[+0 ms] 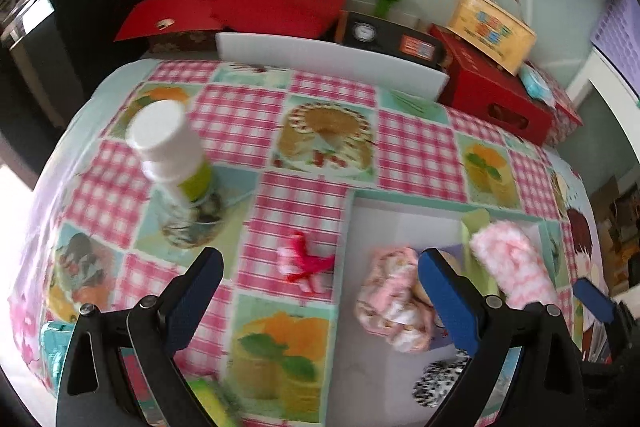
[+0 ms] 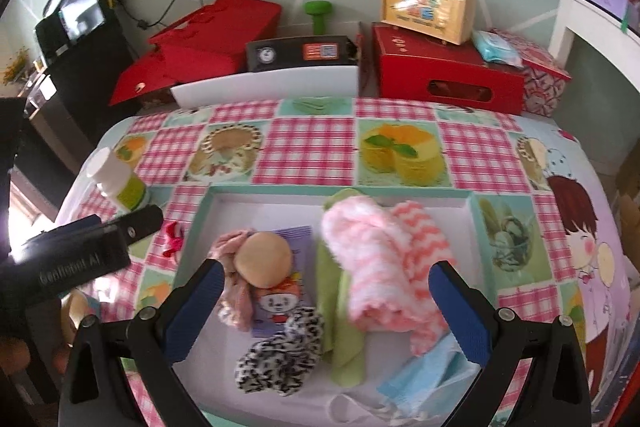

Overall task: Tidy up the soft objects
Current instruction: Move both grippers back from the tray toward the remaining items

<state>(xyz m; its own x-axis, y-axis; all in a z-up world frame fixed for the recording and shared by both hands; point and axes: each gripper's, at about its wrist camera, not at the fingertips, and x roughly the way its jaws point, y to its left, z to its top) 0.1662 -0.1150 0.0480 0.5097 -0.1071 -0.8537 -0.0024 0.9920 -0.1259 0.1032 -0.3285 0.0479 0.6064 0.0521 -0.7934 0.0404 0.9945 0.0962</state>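
Fingers (image 2: 216, 291) of your right gripper (image 2: 326, 301) are spread wide and hold nothing, poised above the white tray (image 2: 400, 201) on the worktop (image 2: 312, 143). Nearest under them lie a black-and-white scrunchie (image 2: 280, 351), a light blue cloth (image 2: 424, 367) and a green cloth (image 2: 340, 307). Just beyond sit a rolled pink-and-white fuzzy towel (image 2: 372, 259), a tan round sponge (image 2: 262, 259) resting on a purple cartoon packet (image 2: 276, 303), and a pink scrunchie (image 2: 230, 247) beside it.

Your left gripper (image 1: 320, 285) is likewise wide open and empty, hanging over the tray's left edge (image 1: 348, 227). Between its fingers, on the tablecloth just outside the tray, lies a red-and-white bow hair clip (image 1: 304, 263). Farther left stands a bottle with a white cap (image 1: 176, 163), blurred.

At the far side are a white board (image 2: 264, 85), red boxes (image 2: 444, 75), a black box with a dial (image 2: 300, 53), a green dumbbell (image 2: 318, 13) and a yellow handled case (image 2: 428, 7).
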